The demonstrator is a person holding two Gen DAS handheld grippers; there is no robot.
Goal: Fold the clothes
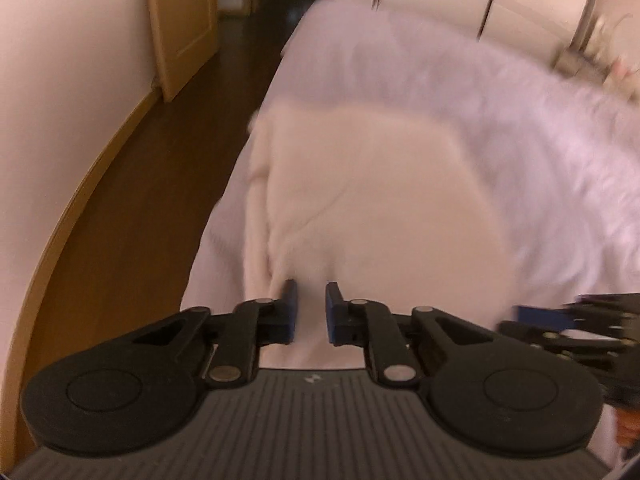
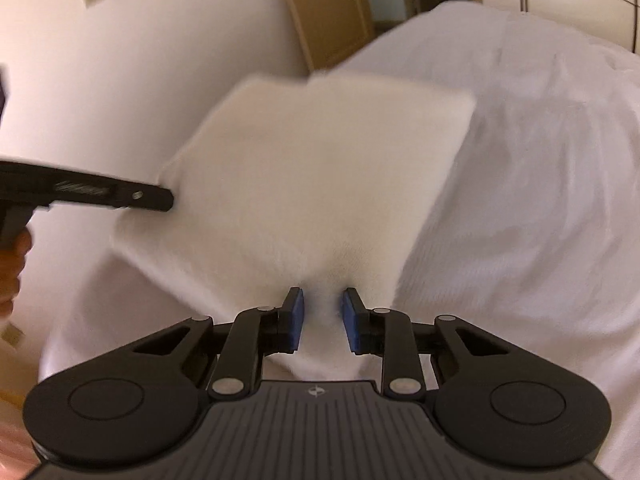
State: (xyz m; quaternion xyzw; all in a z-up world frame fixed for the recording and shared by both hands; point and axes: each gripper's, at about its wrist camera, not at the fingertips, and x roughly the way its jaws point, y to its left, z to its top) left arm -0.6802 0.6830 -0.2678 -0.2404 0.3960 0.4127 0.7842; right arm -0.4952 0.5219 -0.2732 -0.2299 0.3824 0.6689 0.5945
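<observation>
Garment: cream fleece folded cloth (image 2: pixel 320 168) | both tongs, left (image 1: pixel 311 312) and right (image 2: pixel 322 316), pinching its near edge so I can carry it level over white bed (image 2: pixel 540 200).

blurred: garment (image 2: pixel 320 168) | cut off: right claw (image 1: pixel 568 332) | bed (image 1: pixel 500 120) smeared

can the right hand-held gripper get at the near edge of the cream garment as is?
Probably yes. The cream garment already bunches between the right hand-held gripper pads, nothing in between. Blur hides whether they pinch it.
</observation>
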